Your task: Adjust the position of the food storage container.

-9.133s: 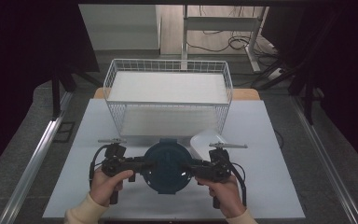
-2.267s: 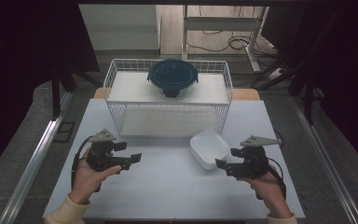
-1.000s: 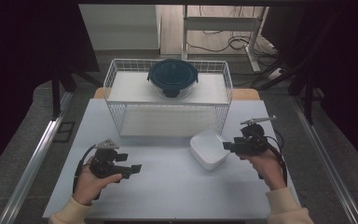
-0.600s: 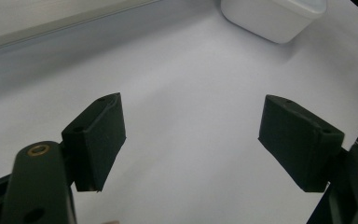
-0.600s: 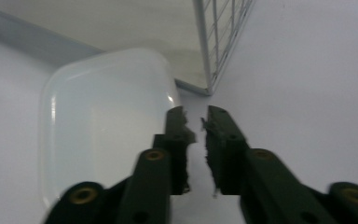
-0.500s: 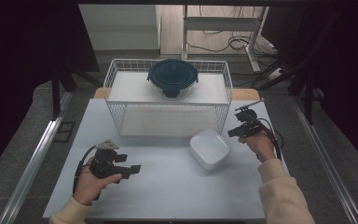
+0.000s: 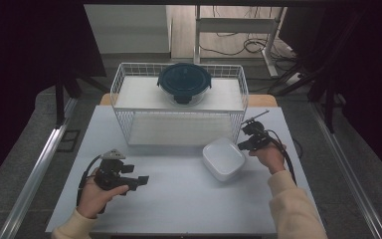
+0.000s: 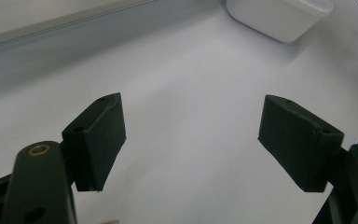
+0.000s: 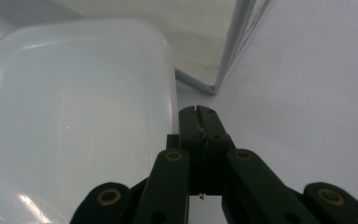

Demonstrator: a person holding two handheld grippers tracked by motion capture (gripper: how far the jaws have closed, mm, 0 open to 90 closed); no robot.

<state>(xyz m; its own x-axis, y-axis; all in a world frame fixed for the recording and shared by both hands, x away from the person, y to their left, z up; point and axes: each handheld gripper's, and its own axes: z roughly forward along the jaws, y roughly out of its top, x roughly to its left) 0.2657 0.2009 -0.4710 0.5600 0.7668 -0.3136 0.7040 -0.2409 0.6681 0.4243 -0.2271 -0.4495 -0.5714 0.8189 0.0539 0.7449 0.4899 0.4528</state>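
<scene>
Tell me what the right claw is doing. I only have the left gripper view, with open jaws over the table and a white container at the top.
Observer: The right claw is shut with nothing between its jaws. Its tip is beside the edge of the white container.
Operator: Is anything else on the table?
Observer: A wire basket stands just behind the white container. One of its corners is close to the right claw.
Operator: Is anything in that basket?
Observer: Yes, a round container with a dark blue lid sits on the white shelf inside it, toward the back rim.
</scene>
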